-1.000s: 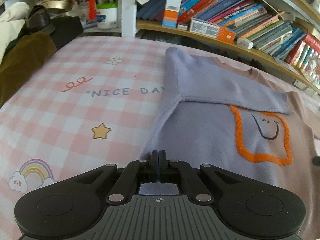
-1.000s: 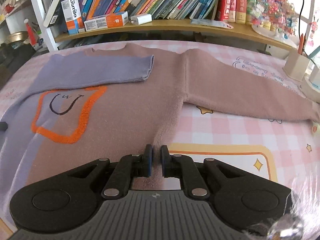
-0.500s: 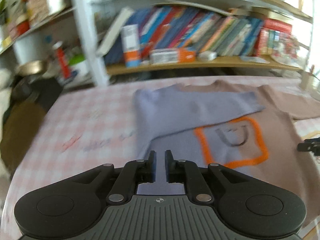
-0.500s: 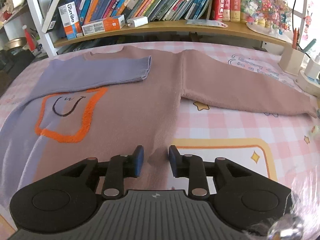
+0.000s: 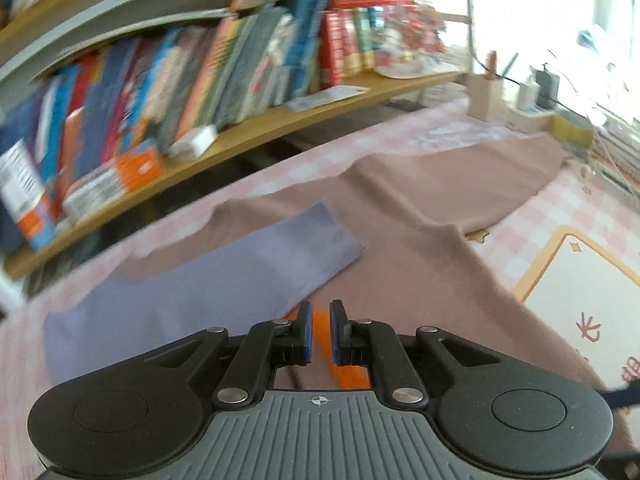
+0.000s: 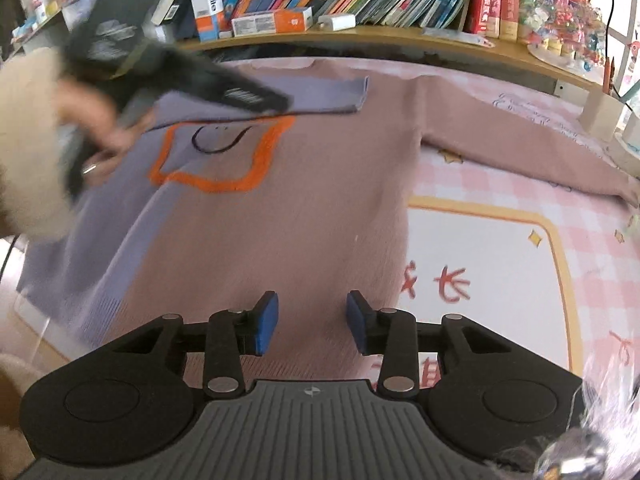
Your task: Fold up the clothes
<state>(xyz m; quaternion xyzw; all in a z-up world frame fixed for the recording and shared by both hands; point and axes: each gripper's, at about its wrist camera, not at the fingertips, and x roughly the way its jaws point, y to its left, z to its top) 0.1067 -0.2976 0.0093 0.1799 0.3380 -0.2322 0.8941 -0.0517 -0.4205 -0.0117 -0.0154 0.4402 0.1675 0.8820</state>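
Sweater (image 6: 320,184), flat on checked cloth (image 6: 500,184): lilac sleeve (image 6: 312,98) folded across chest, mauve sleeve (image 6: 520,144) outstretched, long axis running up-right of right gripper (image 6: 312,318), fingers wide, empty. Left gripper (image 5: 319,330), narrow gap, empty, hovers by lilac cuff; right nearer mauve sleeve.

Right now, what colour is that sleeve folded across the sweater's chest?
The folded sleeve is lavender purple, lying over the mauve-brown sweater; the right wrist view shows it best.
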